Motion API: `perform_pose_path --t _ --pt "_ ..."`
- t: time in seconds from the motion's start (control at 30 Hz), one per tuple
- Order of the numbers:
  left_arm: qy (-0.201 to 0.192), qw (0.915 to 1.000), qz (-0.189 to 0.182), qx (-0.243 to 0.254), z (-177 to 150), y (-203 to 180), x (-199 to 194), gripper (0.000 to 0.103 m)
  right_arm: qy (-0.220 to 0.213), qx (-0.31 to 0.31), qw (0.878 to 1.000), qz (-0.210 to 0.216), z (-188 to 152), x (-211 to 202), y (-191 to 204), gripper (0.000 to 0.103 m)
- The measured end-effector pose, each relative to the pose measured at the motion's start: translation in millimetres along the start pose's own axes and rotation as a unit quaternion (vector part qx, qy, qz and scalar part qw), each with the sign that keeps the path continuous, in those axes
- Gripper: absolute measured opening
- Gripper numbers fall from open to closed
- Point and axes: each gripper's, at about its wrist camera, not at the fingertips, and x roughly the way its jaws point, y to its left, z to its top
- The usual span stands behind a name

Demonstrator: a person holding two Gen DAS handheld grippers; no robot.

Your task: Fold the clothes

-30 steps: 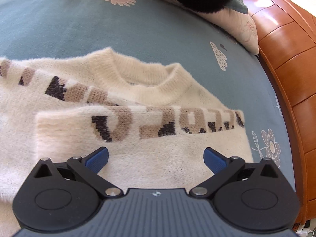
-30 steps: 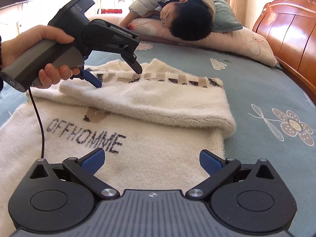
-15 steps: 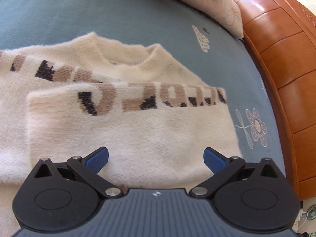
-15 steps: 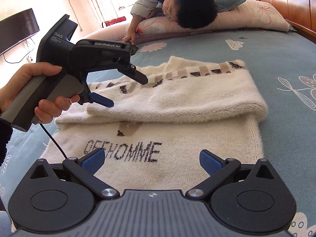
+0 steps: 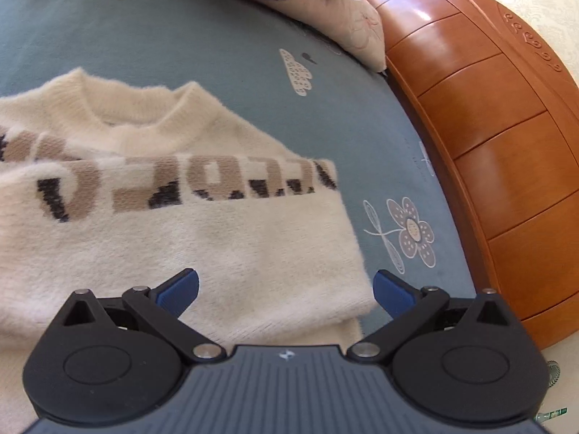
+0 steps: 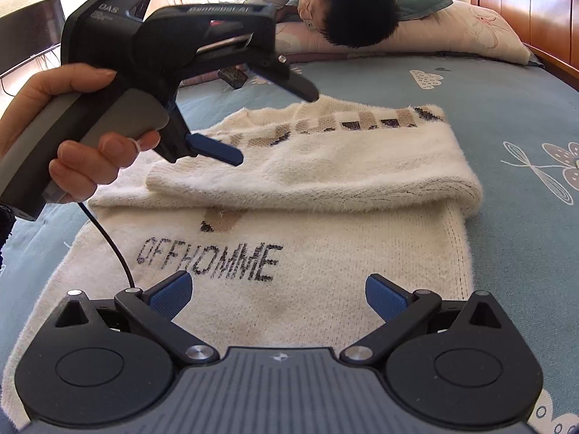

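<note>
Sweater (image 6: 289, 253), cream and fuzzy, lies flat on the bed (image 6: 506, 115), which is covered by a blue-grey sheet printed with flowers. Upper part of the garment is folded over into a thick band (image 6: 325, 166) across the chest; a row of brown and black block letters runs along the band's far edge. Printed black lettering shows on the flat knit below the band. Collar (image 5: 137, 108) is visible in the left wrist view, pointing toward the pillow (image 6: 463, 32) end of the bed.

Left gripper (image 5: 286, 289): jaws spread wide, nothing between the blue pads (image 5: 179, 287). It hovers over the right-hand end of the folded band, near the sweater's edge; the right pad sits past the edge, over the sheet. From the right wrist view the same tool (image 6: 271, 126) is seen held by a hand (image 6: 72, 133) on its grey grip, tilted down toward the band's left end, fingers apart, clear of the fabric. A black cable hangs from the handle.

Right gripper (image 6: 278, 296): jaws likewise spread wide and empty, positioned above the lower flat portion of the sweater, just below the printed lettering. Contact with the fabric cannot be determined.

Surroundings: a person (image 6: 347, 3) lies with the head on the pillow at the far end. Wooden headboard (image 5: 488, 126) borders the bed on the right. A dark screen (image 6: 29, 32) stands at far left.
</note>
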Motion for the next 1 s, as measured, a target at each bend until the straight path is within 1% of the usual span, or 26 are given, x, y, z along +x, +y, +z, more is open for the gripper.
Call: perform_pose_path --t 0.03,0.1,0.17,0.2,0.23,0.27,0.33,0.43,0.5,0.53,0.6,0.67,0.73,0.87,0.93,1.0 --pt "0.004 1.0 -0.005 0.006 0.1 -5.8 9.2 0.102 0.002 -0.001 1.0 -0.002 -0.4 1.1 0.1 0.103" --pt "0.033 0.9989 0.031 0.011 -4.7 -6.8 32.1 0.102 0.005 -0.004 1.0 -0.007 -1.3 2.5 0.1 0.103" --pt "0.04 0.9973 0.048 0.039 -8.4 -14.1 38.0 0.102 0.007 -0.009 1.0 -0.011 -2.4 1.9 -0.2 0.103" --pt "0.044 0.9967 0.053 0.042 -5.6 -19.2 36.4 0.102 0.007 -0.012 1.0 -0.012 -2.9 0.8 -0.6 0.103" --pt "0.045 0.9971 0.049 0.038 -2.1 -23.1 34.0 0.102 0.007 -0.014 1.0 -0.012 -3.4 -0.3 -1.1 0.103" --pt "0.041 0.9982 0.029 0.034 4.4 -28.7 31.0 0.102 0.006 -0.015 1.0 -0.012 -3.5 -1.4 -2.1 0.103" --pt "0.045 0.998 0.006 0.044 19.9 -44.5 35.5 0.102 0.002 -0.009 1.0 -0.008 -3.0 -3.5 -5.6 0.103" --pt "0.044 0.9967 -0.025 0.063 34.1 -72.6 54.9 0.102 0.004 0.006 1.0 0.0 -2.8 -2.7 -11.4 0.103" --pt "0.053 0.9943 -0.058 0.071 35.9 -88.3 76.6 0.102 0.006 0.006 1.0 -0.005 -3.9 -1.7 -12.9 0.103" --pt "0.059 0.9932 -0.067 0.075 34.5 -93.6 87.3 0.102 0.008 0.003 1.0 -0.008 -4.9 -0.9 -13.7 0.103" --pt "0.069 0.9923 -0.055 0.087 29.3 -99.9 108.0 0.102 0.012 -0.002 1.0 -0.013 -7.4 -0.4 -15.3 0.103" --pt "0.074 0.9931 -0.036 0.084 24.8 -97.7 125.1 0.102 0.014 -0.009 1.0 -0.017 -10.0 -2.2 -17.1 0.103" --pt "0.068 0.9942 -0.045 0.07 24.0 -94.6 128.5 0.102 0.013 -0.014 1.0 -0.02 -11.9 -4.6 -19.6 0.103" --pt "0.089 0.9906 -0.068 0.079 29.5 -104.1 127.7 0.102 0.016 -0.006 1.0 -0.022 -12.5 -3.9 -26.0 0.103" --pt "0.101 0.9889 -0.049 0.097 35.0 -112.0 129.6 0.102 0.018 -0.004 1.0 -0.024 -12.1 -2.6 -27.4 0.103" --pt "0.103 0.9889 -0.041 0.099 41.7 -115.2 131.7 0.102 0.019 -0.009 0.999 -0.029 -12.3 -1.8 -24.5 0.103"
